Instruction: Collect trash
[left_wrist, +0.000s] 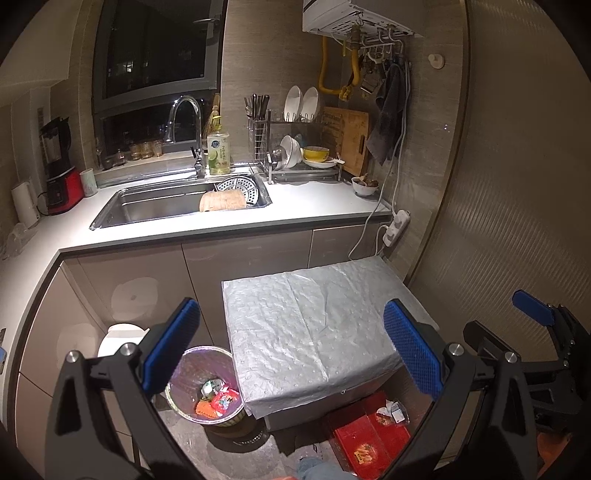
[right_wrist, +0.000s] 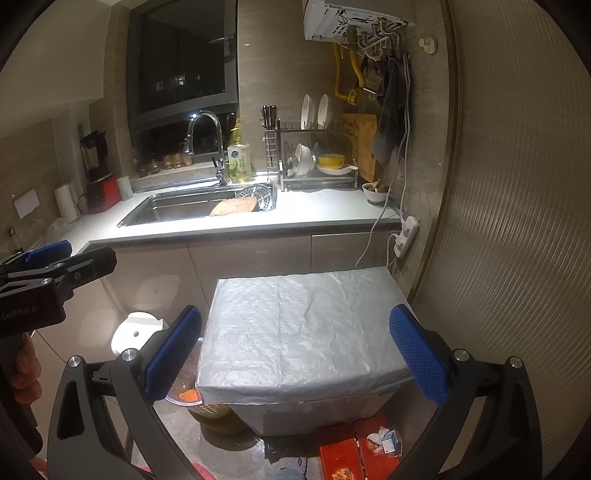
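Trash from a kitchen clean-up sits in two places as a person holds a pair of handheld grippers above a small foil-covered table (left_wrist: 314, 325) beside the counter (left_wrist: 306, 206). A waste basket (left_wrist: 207, 387) lined with a thin bag stands on the floor at the table's left corner, already holding colourful wrappers (left_wrist: 218, 400); it looks placed there so that scraps from the table or floor can be dropped straight down into it. More litter, a crumpled small carton (right_wrist: 388, 441), lies on top of a red box (right_wrist: 354, 450) on the floor just in front of the table, and by the look of it has yet to be collected. The left gripper (left_wrist: 291, 350) hovers with its blue-padded jaws spread wide and nothing between them, aimed down across the basket and the table's near edge. The right gripper (right_wrist: 295, 354) matches it, jaws fully parted and empty, level over the table's front. Both are held side by side, tilted slightly downward, the person's hand (right_wrist: 26, 369) showing at the left edge of the right wrist view. The bare table top suggests the carton below is the likely next target.
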